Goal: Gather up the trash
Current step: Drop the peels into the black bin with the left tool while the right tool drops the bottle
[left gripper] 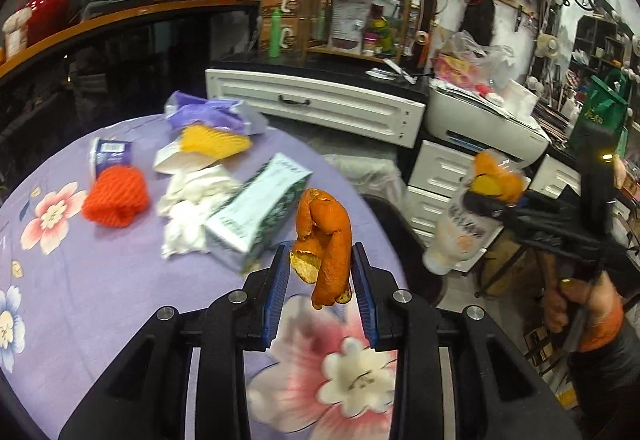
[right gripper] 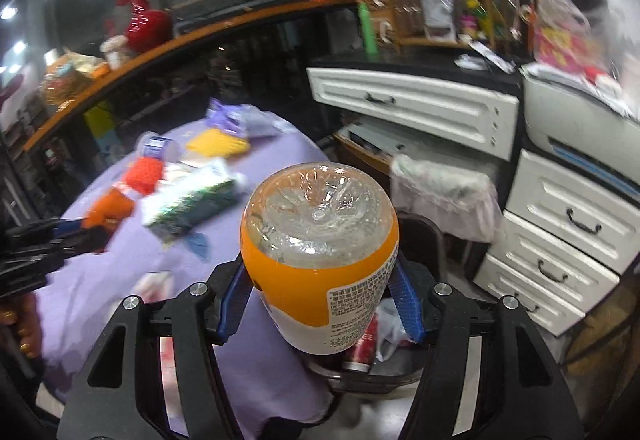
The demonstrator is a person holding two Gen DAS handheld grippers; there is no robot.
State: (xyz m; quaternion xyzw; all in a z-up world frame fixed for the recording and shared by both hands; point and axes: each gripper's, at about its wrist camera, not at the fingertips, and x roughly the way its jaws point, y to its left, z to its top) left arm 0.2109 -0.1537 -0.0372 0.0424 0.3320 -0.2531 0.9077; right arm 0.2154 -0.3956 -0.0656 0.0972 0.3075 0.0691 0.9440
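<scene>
Clamped base-outward in the right gripper [right gripper: 320, 296], an orange-labelled clear plastic bottle [right gripper: 320, 260] hangs directly above the dark bin [right gripper: 372, 380] beside the table, while the left gripper [left gripper: 322, 280], farther off over the purple floral tablecloth [left gripper: 80, 272], pinches curled orange peel [left gripper: 324, 244].

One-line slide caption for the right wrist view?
Right gripper holds an empty orange-labelled bottle above the trash bin beside the purple-clothed table.

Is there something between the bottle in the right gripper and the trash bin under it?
Nothing visible does. The bottle, clamped by the right gripper, hangs past the table edge, above the open bin, which already holds a red can.
</scene>
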